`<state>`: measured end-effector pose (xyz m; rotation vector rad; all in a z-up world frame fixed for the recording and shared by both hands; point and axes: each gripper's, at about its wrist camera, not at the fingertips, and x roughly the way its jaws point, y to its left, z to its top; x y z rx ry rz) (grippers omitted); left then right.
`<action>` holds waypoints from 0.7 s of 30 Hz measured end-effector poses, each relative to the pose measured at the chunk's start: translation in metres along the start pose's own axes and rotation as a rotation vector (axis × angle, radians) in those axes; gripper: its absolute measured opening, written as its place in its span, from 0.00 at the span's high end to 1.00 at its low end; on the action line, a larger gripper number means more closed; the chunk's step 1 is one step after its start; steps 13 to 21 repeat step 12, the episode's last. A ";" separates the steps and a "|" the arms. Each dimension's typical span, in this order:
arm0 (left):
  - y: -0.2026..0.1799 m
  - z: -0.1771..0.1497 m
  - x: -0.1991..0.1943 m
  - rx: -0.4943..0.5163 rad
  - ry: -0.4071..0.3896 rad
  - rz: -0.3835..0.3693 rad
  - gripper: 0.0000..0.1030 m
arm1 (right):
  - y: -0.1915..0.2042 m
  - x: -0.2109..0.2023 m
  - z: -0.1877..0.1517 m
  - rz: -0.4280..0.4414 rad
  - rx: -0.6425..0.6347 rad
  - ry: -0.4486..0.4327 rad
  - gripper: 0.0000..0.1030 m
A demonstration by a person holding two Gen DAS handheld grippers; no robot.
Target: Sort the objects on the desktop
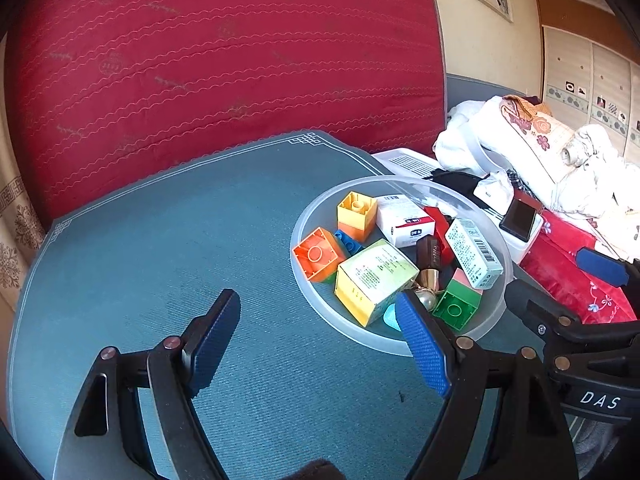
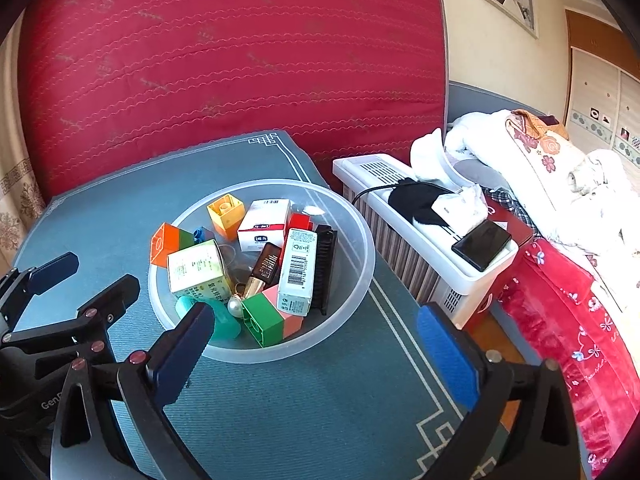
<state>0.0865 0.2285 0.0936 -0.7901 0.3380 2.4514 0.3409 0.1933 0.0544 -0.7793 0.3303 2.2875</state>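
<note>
A translucent plastic bowl (image 1: 320,312) (image 2: 360,280) stands on the blue-green table mat (image 1: 180,240) (image 2: 300,400). It holds a yellow block (image 1: 356,214) (image 2: 226,212), an orange block (image 1: 318,254) (image 2: 164,244), a green block (image 1: 458,304) (image 2: 262,318), a yellow-green box (image 1: 374,280) (image 2: 196,266), a white-and-red box (image 1: 404,220) (image 2: 264,224), a barcoded white box (image 1: 474,254) (image 2: 298,270), a lipstick (image 1: 428,260) (image 2: 264,268) and a black comb (image 2: 324,268). My left gripper (image 1: 320,344) is open and empty, left of the bowl. My right gripper (image 2: 316,348) is open and empty at the bowl's near rim.
A white heater (image 2: 424,232) stands right of the table with a black phone (image 2: 482,244) (image 1: 518,220) and black cloth on it. A bed with a red blanket (image 2: 560,320) and piled bedding lies further right. A red mattress (image 1: 220,60) leans behind the table.
</note>
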 end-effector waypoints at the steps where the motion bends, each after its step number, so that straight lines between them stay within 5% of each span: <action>1: 0.000 0.000 0.001 -0.002 0.003 -0.008 0.19 | -0.001 0.001 0.000 0.000 0.002 0.001 0.01; 21: 0.000 -0.003 0.004 0.011 0.007 -0.012 0.20 | -0.002 0.006 -0.002 -0.007 0.005 0.016 0.01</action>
